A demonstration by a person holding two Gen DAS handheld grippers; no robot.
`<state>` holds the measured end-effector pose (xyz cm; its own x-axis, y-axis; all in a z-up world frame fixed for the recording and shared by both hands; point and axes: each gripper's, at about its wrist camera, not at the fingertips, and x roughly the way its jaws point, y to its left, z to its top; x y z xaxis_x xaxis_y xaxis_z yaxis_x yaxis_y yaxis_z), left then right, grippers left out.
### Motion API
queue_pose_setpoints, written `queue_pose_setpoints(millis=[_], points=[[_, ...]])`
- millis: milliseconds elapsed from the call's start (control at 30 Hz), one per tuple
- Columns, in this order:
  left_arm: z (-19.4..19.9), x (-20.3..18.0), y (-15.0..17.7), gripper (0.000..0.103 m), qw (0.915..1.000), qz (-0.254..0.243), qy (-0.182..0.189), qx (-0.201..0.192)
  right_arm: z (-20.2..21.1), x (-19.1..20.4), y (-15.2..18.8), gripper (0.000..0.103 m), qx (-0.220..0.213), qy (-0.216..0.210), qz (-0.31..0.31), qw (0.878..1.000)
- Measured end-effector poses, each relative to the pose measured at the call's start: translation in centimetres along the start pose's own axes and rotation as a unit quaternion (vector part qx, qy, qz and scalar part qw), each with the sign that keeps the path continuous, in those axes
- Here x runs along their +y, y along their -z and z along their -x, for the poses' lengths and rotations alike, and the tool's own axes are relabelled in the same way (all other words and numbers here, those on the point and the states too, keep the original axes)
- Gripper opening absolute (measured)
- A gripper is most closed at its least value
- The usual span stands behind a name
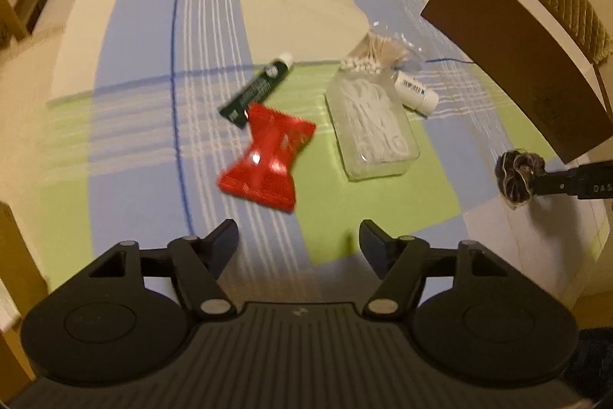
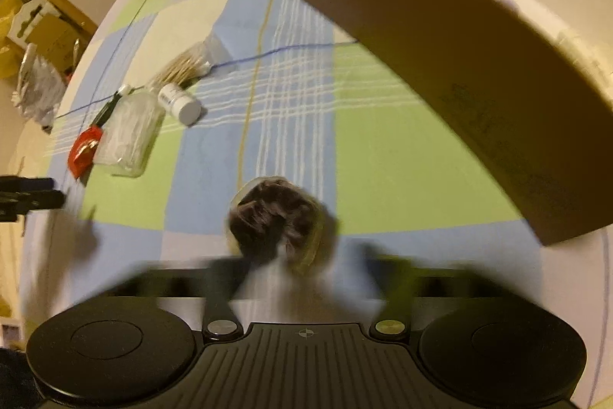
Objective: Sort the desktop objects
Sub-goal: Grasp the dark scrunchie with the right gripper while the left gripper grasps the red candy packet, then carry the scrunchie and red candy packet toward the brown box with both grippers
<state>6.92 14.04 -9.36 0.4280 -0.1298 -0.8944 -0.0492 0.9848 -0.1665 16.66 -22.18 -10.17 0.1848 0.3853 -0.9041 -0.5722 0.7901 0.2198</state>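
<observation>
Checked tablecloth [image 1: 161, 148] bears a clear box [image 1: 373, 125] of white strands.

right tongs [image 2: 306, 267] smeared by blur (grip on scrunchie [image 2: 277, 219] unreadable).

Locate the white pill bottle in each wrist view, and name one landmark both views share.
Left wrist view: the white pill bottle lies on its side right of centre, beside the clear box of white picks.
Right wrist view: the bottle lies left of centre, cap toward the camera, right of the same clear box.
Shared landmark: the red packet.
</observation>
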Motion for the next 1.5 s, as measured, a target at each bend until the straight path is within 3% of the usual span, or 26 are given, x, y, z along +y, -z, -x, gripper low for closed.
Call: queue_pose_setpoints(millis=[167,333,500,600,800,967,1000,1033,1067,1100,1167,1233,1500], points=[[-1.2,-0.2,-2.6,0.068,0.9982,-0.056,-0.018,-0.012,0.2,0.2,-0.2,0.084,-0.014,0.006,0.004,1.000],[-4.3,-1.1,-3.9,0.057,0.9943,-0.099,-0.039,0.008,0.8,0.2,0.2,0.084,-0.020,-0.002,-0.003,1.000],[-5.2,-1.3,-3.5,0.025,0.9942,-0.100,-0.036,0.013,1.1,0.0,1.0,0.084,-0.022,-0.011,-0.011,1.000],[-4.6,-0.8,-3.2,0.023,0.9969,-0.073,-0.021,0.017,0.9,0.5,0.9,0.084,-0.022,-0.023,0.004,0.999],[-2.6,-1.9,-1.8,0.023,0.9976,-0.065,-0.021,0.013,-0.9,2.7,-0.4,0.084,-0.021,-0.033,0.047,0.998],[-1.0,-2.9,-1.4,0.023,0.9977,-0.064,-0.020,0.010,-2.9,3.6,-0.8,0.084,-0.009,-0.003,0.074,0.997],[-0.8,-3.1,-1.4,0.023,0.9978,-0.063,-0.019,0.009,-3.2,3.7,-0.7,0.082,-0.004,0.004,0.083,0.997],[-0.5,-3.3,-1.3,0.023,0.9979,-0.061,-0.019,0.008,-3.4,3.7,-0.6,0.061,0.001,0.008,0.092,0.996],[-0.3,-3.5,-1.3,0.023,0.9980,-0.060,-0.018,0.008,-3.5,3.7,-0.4,0.053,0.003,0.010,0.103,0.995],[0.0,-3.6,-1.3,0.023,0.9981,-0.059,-0.018,0.007,-3.4,3.8,-0.1,0.053,0.003,0.013,0.118,0.993],[0.4,-4.4,-1.3,0.023,0.9977,-0.065,-0.016,0.006,-3.1,3.6,0.3,0.030,0.004,0.010,0.135,0.991],[0.6,-5.3,-1.4,0.023,0.9970,-0.076,-0.011,0.007,-2.5,3.1,0.7,0.021,0.011,-0.007,0.135,0.991],[1.6,-10.6,-3.0,0.023,0.9885,-0.149,0.022,0.008,2.2,0.9,1.8,0.020,0.019,-0.058,0.121,0.991]])
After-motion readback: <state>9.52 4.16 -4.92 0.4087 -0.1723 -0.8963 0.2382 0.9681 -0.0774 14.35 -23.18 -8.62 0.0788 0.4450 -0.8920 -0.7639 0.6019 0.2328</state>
